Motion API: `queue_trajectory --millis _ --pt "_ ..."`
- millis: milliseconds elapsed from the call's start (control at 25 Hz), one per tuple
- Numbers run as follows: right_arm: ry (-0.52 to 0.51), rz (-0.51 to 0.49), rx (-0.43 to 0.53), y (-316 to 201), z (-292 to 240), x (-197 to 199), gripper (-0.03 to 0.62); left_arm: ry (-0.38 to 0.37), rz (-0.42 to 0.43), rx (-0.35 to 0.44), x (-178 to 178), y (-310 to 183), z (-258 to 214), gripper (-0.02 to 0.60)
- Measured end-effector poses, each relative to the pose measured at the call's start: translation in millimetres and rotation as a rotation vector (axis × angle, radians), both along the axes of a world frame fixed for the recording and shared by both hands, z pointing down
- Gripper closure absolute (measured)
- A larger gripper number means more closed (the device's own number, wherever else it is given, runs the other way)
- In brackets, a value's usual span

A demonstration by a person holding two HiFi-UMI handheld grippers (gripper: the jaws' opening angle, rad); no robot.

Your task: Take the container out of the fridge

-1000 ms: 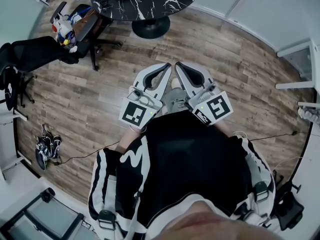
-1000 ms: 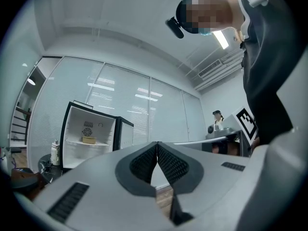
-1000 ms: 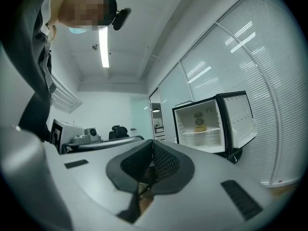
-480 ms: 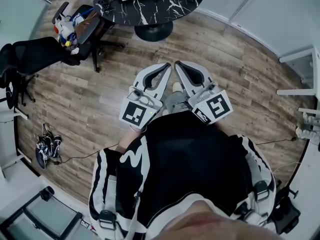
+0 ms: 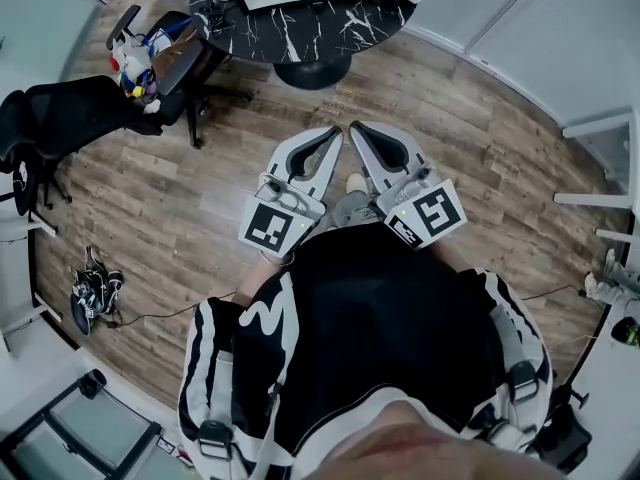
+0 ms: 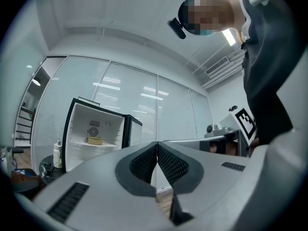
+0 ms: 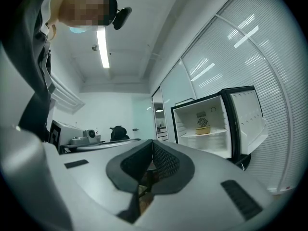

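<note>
A small black fridge (image 7: 216, 124) stands with its door open. On its white shelf sits a tan container (image 7: 203, 129); the left gripper view also shows this container (image 6: 95, 140) inside the fridge (image 6: 96, 134). Both are well ahead of me, out of reach. My left gripper (image 5: 333, 135) and right gripper (image 5: 357, 131) are held side by side in front of the person's chest, tips nearly touching. Both are shut with nothing between the jaws. The left gripper (image 6: 157, 145) and right gripper (image 7: 152, 143) show the same in their own views.
A round black marble-top table (image 5: 300, 8) stands ahead on the wood floor. Black office chairs (image 5: 150, 53) with a toy on one are at the far left. Shoes (image 5: 92, 293) and a cable lie on the floor at the left. A white bottle (image 6: 57, 154) stands beside the fridge.
The floor, table and chairs have slid slightly down the head view as the person moves forward. Both grippers keep the same pose, shut.
</note>
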State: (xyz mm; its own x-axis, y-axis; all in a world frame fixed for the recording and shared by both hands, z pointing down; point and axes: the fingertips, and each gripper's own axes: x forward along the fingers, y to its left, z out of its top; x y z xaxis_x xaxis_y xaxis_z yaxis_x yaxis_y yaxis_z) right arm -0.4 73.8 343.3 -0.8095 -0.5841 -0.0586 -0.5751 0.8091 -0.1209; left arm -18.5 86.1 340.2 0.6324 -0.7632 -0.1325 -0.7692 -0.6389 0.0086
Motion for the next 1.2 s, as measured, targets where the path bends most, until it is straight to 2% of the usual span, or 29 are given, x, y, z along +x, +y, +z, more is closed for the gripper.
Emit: queue_trajectory --millis 760,1200 --pt "0.018 -0.032 0.005 -96 -9 -2 0.582 0.014 -0.031 0.001 -1 -95 -9 0.572" --pt "0.005 -0.061 0.0 -139 -7 9 0.582 0.005 -0.056 0.0 13 -138 -8 0.572"
